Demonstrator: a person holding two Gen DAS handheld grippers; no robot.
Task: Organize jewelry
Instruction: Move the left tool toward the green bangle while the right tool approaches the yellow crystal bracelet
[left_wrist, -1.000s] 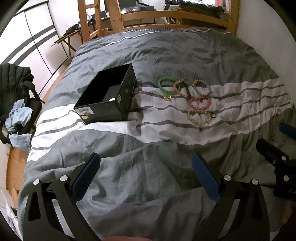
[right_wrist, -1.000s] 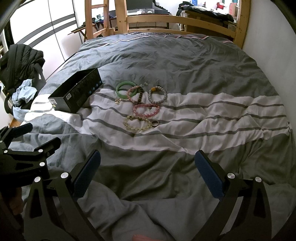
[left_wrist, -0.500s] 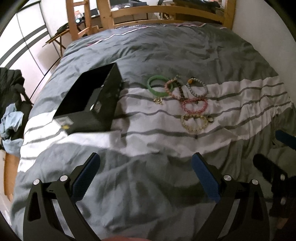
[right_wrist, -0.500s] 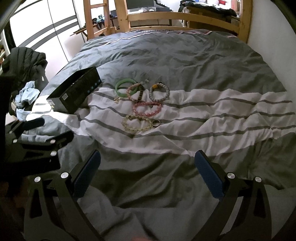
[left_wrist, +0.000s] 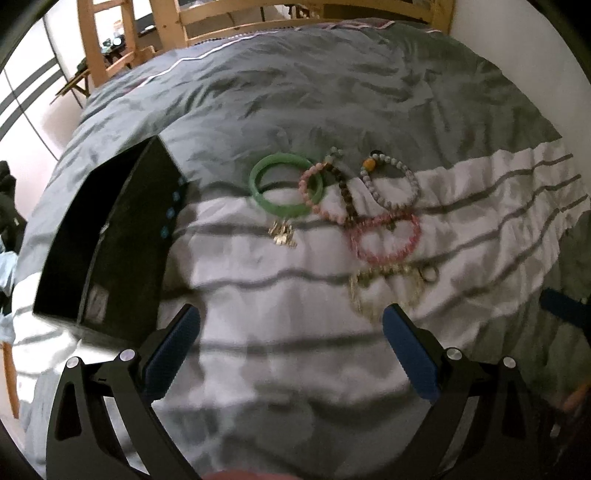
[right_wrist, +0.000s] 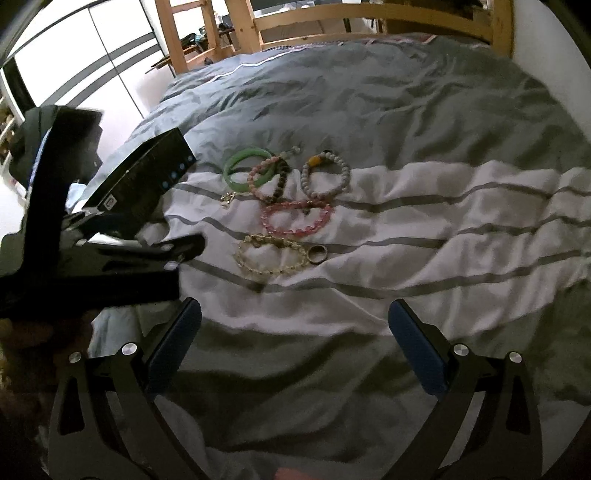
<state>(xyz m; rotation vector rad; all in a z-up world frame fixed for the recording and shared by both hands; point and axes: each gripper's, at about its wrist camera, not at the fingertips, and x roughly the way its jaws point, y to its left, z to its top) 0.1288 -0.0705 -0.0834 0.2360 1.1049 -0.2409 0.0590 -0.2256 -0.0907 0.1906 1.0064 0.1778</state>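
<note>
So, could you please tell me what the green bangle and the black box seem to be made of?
Green bangle: likely jade or glass, since it is a smooth, rigid, translucent-looking ring, though plastic is possible. Black box: probably printed cardboard with a slight sheen, given its thin, sharp-edged walls and small printed icons.

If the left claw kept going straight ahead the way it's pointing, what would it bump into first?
Probably the bedspread itself: the open left claw points at bare striped cloth. Further along that line lie the gold charm and green bangle, though depth is hard to judge here.
</note>
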